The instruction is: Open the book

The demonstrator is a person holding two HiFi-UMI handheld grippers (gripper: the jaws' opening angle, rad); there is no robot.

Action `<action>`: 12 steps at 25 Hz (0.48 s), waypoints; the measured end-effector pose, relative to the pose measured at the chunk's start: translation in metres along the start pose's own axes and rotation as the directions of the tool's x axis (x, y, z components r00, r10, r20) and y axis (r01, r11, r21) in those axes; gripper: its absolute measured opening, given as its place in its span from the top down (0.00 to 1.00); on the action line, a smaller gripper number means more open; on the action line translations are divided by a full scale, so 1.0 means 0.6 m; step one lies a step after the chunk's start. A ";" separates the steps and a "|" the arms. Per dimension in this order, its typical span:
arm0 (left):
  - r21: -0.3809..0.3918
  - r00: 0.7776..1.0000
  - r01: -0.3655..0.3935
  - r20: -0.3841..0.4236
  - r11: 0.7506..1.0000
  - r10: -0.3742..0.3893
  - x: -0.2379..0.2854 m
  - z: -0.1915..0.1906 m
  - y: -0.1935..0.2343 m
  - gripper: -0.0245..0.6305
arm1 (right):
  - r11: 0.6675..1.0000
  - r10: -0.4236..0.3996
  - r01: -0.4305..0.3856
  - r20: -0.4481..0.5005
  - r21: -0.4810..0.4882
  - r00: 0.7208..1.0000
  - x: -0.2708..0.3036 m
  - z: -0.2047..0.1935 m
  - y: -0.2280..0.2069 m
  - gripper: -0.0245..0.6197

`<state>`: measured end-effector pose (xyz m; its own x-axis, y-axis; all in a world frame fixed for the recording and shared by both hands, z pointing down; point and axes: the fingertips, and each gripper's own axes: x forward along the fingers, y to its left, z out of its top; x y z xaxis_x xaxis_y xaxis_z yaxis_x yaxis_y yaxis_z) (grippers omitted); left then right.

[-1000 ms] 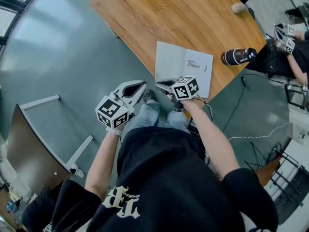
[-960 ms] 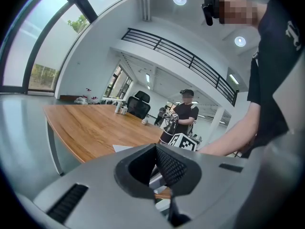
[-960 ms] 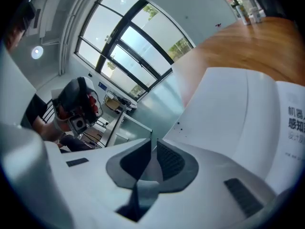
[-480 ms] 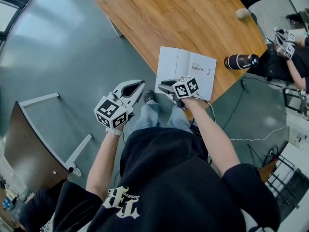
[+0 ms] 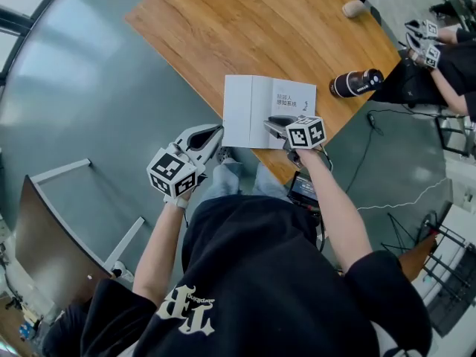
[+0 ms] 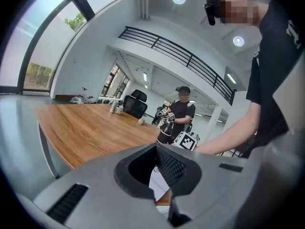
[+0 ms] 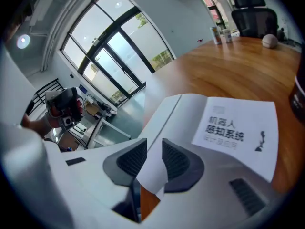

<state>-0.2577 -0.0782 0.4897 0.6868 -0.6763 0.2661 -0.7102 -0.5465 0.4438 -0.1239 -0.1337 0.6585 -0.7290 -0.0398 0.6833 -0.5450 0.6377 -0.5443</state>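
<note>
A thin white book (image 5: pixel 256 110) lies open at the near edge of the wooden table (image 5: pixel 245 28). Its right page carries dark print. My right gripper (image 5: pixel 274 121) sits at the book's near edge. In the right gripper view the book (image 7: pixel 228 123) spreads ahead, and my right gripper (image 7: pixel 153 159) is shut on a corner of one white page. My left gripper (image 5: pixel 220 131) hangs off the table, just left of the book's near left corner, shut on nothing. In the left gripper view my left gripper (image 6: pixel 155 147) has its tips together, with a strip of the book (image 6: pixel 159 185) showing behind them.
A dark bottle (image 5: pixel 355 83) lies on its side right of the book. A small pale ball (image 5: pixel 351 8) rests further back. Another person (image 5: pixel 428 50) with grippers stands at the table's far right. A dark device (image 5: pixel 303 190) is below the table edge. A brown desk (image 5: pixel 44 222) stands left.
The right gripper has shifted right along the book's near edge, from its left corner toward the spine. The book lies spread wider. The left gripper has barely moved.
</note>
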 end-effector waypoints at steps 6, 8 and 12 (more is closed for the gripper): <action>0.042 0.996 0.064 -0.072 0.997 -0.061 0.085 -0.009 -0.058 0.95 | 0.996 -0.089 0.085 0.101 0.037 0.991 -0.104 -0.032 -0.075 0.84; 0.050 0.992 0.080 -0.099 0.996 -0.074 0.117 -0.019 -0.081 0.95 | 0.993 -0.118 0.114 0.123 0.040 0.985 -0.143 -0.048 -0.101 0.85; 0.061 0.985 0.097 -0.145 0.993 -0.088 0.176 -0.042 -0.120 0.95 | 0.990 -0.139 0.130 0.172 0.060 0.975 -0.207 -0.077 -0.138 0.98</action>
<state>-0.1301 -0.0980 0.5074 0.7616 -0.5468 0.3478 -0.6480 -0.6388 0.4147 0.0309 -0.1460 0.6408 -0.7067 -0.2594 0.6583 -0.6590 0.5799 -0.4790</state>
